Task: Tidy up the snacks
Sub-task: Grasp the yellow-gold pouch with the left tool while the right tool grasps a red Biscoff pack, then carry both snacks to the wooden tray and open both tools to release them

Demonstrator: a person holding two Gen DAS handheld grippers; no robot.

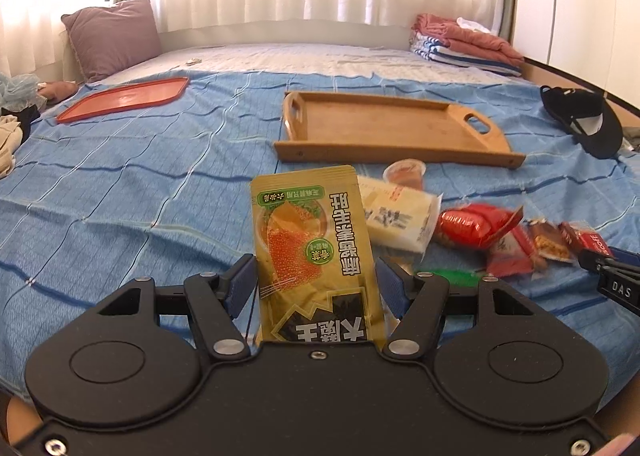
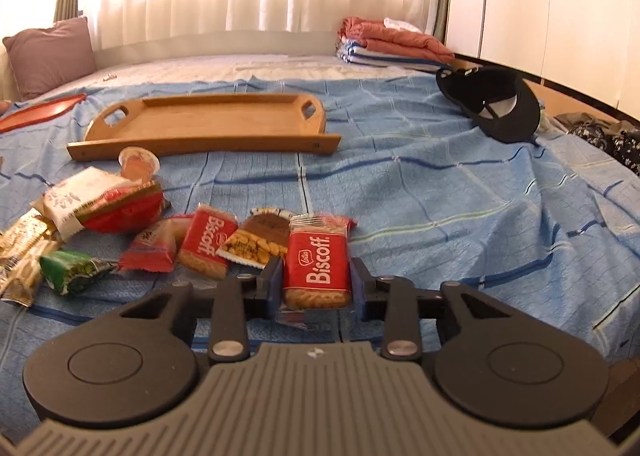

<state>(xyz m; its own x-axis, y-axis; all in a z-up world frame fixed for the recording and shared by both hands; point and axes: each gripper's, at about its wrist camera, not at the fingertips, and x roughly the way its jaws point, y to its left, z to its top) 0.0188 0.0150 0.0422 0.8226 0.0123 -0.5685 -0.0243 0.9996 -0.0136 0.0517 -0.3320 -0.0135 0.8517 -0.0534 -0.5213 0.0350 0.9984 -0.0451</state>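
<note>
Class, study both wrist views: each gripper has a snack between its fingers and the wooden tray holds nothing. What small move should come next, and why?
Probably carry the gold pouch in the left gripper forward to the wooden tray: it is gripped and lifted, the tray lies just beyond, bare. The right gripper holds a Biscoff packet and can follow.

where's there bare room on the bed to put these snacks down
The wooden tray is bare inside, and so is the red tray. Open blue bedspread lies between the wooden tray and the black cap. The snack pile in front of the tray is crowded.
</note>
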